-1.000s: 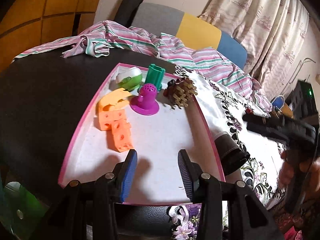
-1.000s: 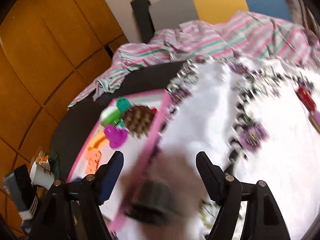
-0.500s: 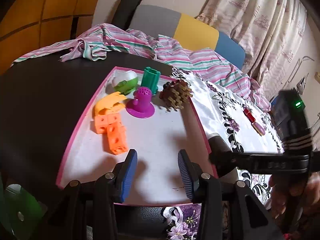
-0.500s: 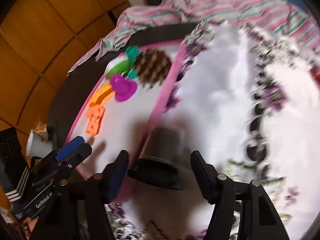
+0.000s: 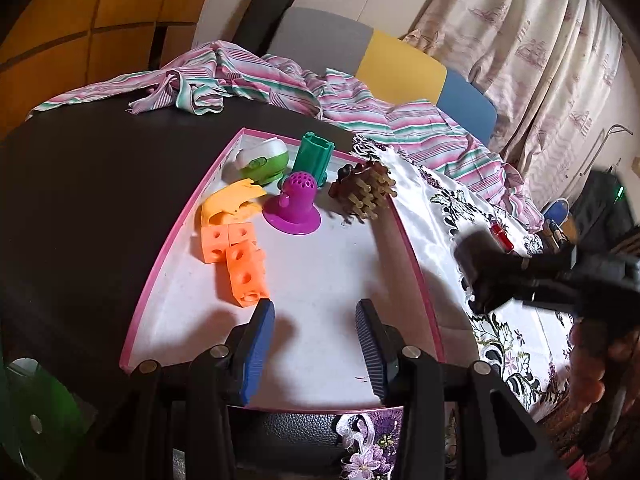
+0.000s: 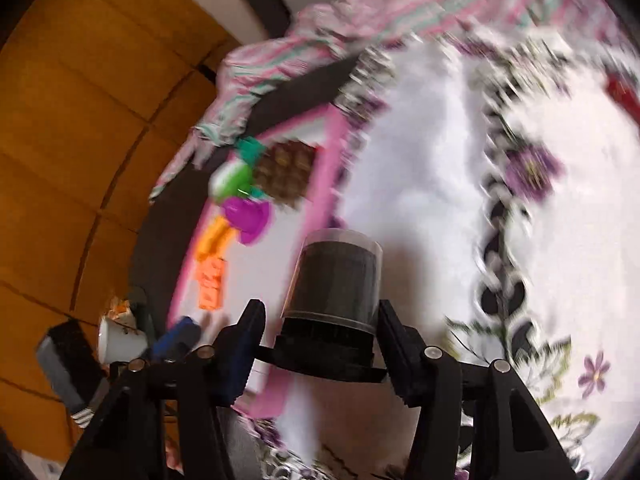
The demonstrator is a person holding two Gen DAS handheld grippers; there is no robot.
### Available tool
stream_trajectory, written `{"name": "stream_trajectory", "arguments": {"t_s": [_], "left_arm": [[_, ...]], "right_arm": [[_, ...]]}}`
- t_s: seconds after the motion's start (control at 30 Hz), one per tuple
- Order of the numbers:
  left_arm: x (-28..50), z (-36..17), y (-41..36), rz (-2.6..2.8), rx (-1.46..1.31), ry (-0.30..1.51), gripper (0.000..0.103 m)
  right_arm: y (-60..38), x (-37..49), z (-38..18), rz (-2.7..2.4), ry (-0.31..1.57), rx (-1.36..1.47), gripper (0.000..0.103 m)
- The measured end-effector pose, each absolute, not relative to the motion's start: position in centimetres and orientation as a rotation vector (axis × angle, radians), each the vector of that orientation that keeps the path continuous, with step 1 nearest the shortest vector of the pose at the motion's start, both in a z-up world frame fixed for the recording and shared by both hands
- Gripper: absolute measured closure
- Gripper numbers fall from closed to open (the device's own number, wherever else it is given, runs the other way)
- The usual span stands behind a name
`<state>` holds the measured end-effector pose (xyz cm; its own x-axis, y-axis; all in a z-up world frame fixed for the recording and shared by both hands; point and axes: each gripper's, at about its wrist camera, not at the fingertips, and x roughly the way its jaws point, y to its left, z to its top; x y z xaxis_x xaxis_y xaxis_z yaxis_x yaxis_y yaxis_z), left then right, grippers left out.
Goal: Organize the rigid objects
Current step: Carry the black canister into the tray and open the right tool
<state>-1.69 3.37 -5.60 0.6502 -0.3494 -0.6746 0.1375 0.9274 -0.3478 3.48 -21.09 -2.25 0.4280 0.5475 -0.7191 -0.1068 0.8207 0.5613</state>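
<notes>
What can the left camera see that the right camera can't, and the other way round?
Only the left wrist view shows the curtain, the blue and yellow cushions, and the left tool open over the tray.

Only the right wrist view shows the white cup and the clear top of the dark jar, between the closing fingers of the right tool.

Both show the purple piece, orange blocks, striped cloth and flowered cloth.

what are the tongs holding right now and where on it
The right tongs are closing on a black container with a clear cover, gripped across its black base. The left tongs hold nothing; they hover open over the pink-rimmed tray.
</notes>
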Motion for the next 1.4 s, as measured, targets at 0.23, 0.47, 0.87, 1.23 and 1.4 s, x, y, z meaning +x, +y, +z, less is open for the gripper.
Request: {"name": "stream_trajectory", "arguments": {"t_s": [0.23, 0.47, 0.87, 1.23, 1.4], "left_arm": [[-2.0, -5.3, 4.4, -0.253, -0.283, 0.818, 0.061], [-2.5, -5.3, 6.4, -0.209, -0.309, 0.813, 0.061], [-2.4, -5.2, 5.5, -0.229, -0.297, 0.820, 0.061], [-1.9, -4.2, 1.5, -0.334, -0.235, 0.819, 0.061], [-1.7, -3.8, -0.4, -0.379, -0.207, 0.828, 0.061]], "right_arm": [[-13.4, 6.4, -2.0, 0.498, 1.065, 0.305, 0.046], [-9.7, 9.2, -4.3, 0.483, 1.114, 0.244, 0.046], [-11.3, 7.5, -3.0, 0.484, 1.077, 0.265, 0.041], [-19.0, 6.0, -0.7, 0.338, 0.986, 0.279, 0.035], [-22.8, 5.4, -0.7, 0.269, 0.981, 0.294, 0.035]]}}
